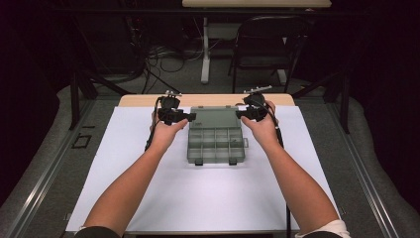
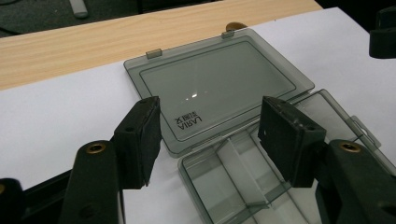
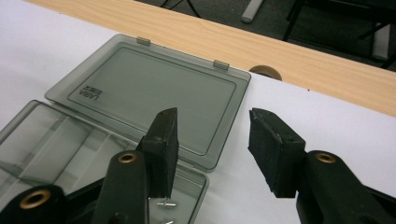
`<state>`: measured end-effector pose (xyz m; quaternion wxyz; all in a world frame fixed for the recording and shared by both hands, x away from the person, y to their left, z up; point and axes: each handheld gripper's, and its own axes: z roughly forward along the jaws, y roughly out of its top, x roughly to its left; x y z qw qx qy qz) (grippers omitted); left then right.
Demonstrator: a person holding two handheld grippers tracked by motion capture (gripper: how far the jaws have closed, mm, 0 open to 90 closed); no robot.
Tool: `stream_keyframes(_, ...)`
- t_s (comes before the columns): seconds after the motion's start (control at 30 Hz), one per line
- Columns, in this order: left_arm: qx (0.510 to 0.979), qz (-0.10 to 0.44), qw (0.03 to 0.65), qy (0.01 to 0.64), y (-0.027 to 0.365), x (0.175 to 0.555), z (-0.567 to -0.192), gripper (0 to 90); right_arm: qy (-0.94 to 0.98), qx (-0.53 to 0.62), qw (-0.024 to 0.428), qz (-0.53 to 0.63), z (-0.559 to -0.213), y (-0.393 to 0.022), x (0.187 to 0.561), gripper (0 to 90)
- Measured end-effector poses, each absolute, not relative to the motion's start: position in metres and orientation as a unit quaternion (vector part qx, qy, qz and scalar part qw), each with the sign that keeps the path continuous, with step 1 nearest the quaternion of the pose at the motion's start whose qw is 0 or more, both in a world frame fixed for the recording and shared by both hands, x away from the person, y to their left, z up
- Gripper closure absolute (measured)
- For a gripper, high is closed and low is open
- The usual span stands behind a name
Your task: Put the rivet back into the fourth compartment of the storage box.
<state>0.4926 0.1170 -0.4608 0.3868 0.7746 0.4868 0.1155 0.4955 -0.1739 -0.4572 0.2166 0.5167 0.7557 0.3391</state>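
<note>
On top of the white sheet (image 1: 148,188) that covers most of the wooden table (image 1: 143,100) sits a smoky grey plastic compartment box (image 1: 216,145), opened all the way so its lid (image 1: 213,116) lies flat on the far side, hinged to the tray. It's about in the middle of the sheet, toward the far edge. You can see the dividers inside the tray pretty clearly in the high view, plus two little latches on the near edge. The left gripper (image 1: 174,116) hovers at the lid's left edge and the right gripper (image 1: 250,112) at its right edge, one hand on each side of the box. Both sets of jaws stand wide apart with nothing pinched between them. In the left gripper view the lid (image 2: 217,86) shows between the jaws with some mirrored lettering on it (brand print seen through the plastic, I can't read it properly), and the tray's corner is just below. In the right gripper view the lid (image 3: 149,95) has its two hinge tabs along the far edge, and there's a round cable hole (image 3: 265,72) in the tabletop just past the lid's corner. Whether either gripper touches the plastic, I can't tell.
</note>
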Motion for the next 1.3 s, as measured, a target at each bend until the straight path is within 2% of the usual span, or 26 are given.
stream_keyframes(0.6,0.763,0.122,0.378,0.510,0.119,0.513,-0.483,39.0,0.746,0.528,0.206,0.350,-0.482,-0.173,0.511,44.3)
stream_keyframes(1.3,0.756,0.097,0.375,0.528,0.109,0.521,-0.506,39.4,0.751,0.526,0.194,0.348,-0.500,-0.162,0.513,44.2)
